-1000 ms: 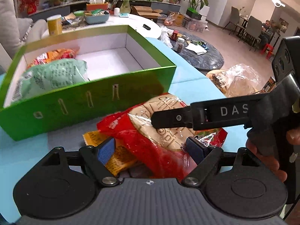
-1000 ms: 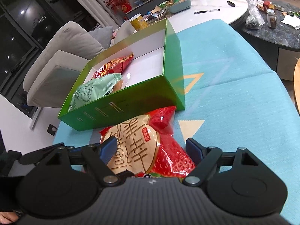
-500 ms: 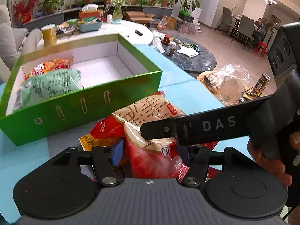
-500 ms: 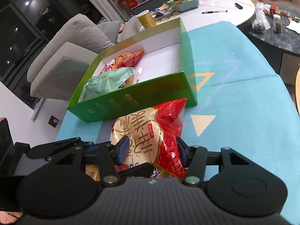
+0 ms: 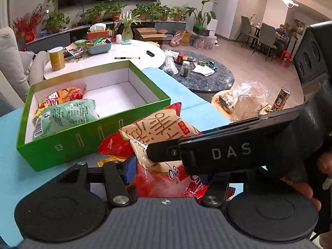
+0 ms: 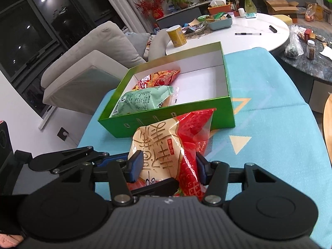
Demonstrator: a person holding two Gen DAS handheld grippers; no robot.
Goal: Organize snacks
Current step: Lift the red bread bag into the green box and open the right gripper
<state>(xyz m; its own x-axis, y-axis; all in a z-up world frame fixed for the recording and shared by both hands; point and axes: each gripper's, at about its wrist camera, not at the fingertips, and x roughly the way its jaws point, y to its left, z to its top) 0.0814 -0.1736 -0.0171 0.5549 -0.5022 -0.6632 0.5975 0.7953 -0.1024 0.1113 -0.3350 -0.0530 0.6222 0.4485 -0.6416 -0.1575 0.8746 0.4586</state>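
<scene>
Both tongs clamped on one red-and-cream snack bag (image 6: pixel 166 145): right tongs (image 6: pixel 169 167) pinching its near end between blue pads, left tongs (image 5: pixel 166 174) closing on it from the other side. Bag raised above the blue worktop (image 6: pixel 269 128), just before the green box (image 6: pixel 226 112). Inside the box, a pale green packet (image 6: pixel 143 99) and an orange-red packet (image 6: pixel 159 77) at its left end.
</scene>
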